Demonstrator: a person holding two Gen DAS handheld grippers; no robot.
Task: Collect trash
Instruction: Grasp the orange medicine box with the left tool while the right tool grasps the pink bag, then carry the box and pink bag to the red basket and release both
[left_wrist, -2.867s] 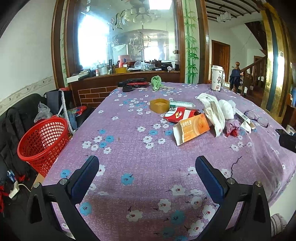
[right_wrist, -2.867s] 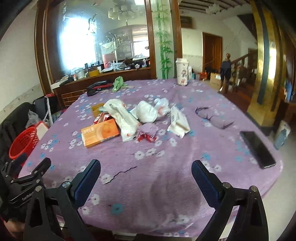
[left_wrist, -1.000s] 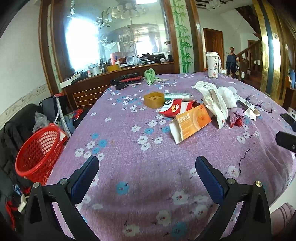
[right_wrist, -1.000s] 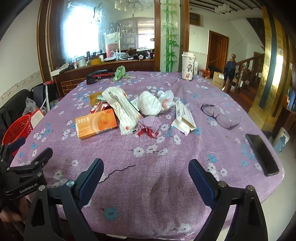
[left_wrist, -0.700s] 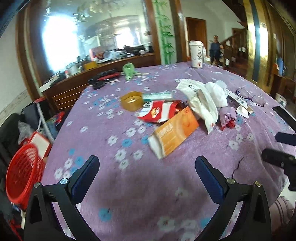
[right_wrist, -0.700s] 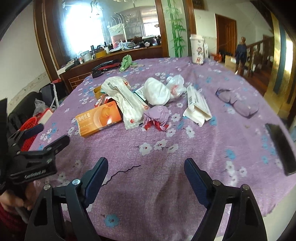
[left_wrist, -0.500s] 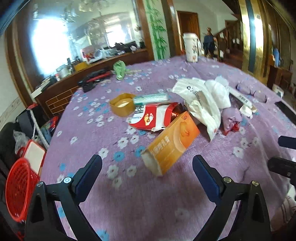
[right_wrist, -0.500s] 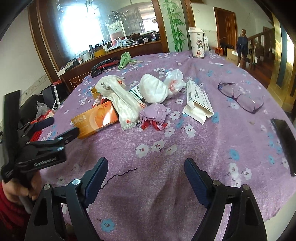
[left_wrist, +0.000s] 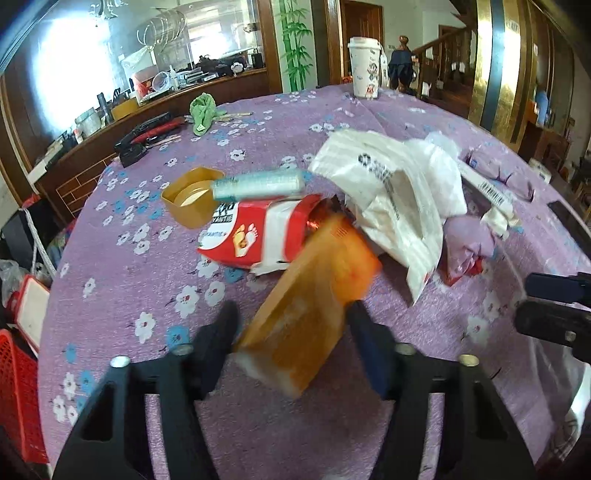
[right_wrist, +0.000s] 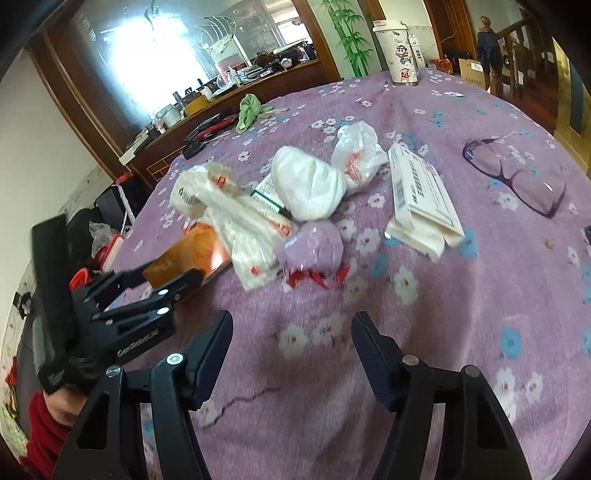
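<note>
Whereas half a second ago the orange box (left_wrist: 314, 295) lay ahead of the wide-spread fingers, the left gripper (left_wrist: 291, 325) has now moved in and narrowed around it, the box's near end sitting between the two fingers, tilted and blurred; whether the pads truly press its sides I cannot tell; the right gripper (right_wrist: 291, 332) has drawn its fingers closer together too, though they remain apart with nothing between them, above the purple flowered desk (right_wrist: 480, 295).

The left wrist view alone shows the red and white packet (left_wrist: 255, 232) just behind the box, the yellow tub (left_wrist: 192, 201) and the pale tube (left_wrist: 258, 184) beside it, and a sliver of the red basket (left_wrist: 16, 391) off the desk's left edge; the right wrist view alone shows the left gripper from the side reaching to the box, the white cloth bundle (right_wrist: 310, 184), the purple wad (right_wrist: 314, 245), the flat white carton (right_wrist: 417, 199) and the glasses (right_wrist: 517, 177) well apart to the right; the crumpled white bag (left_wrist: 391, 199) appears in both.
</note>
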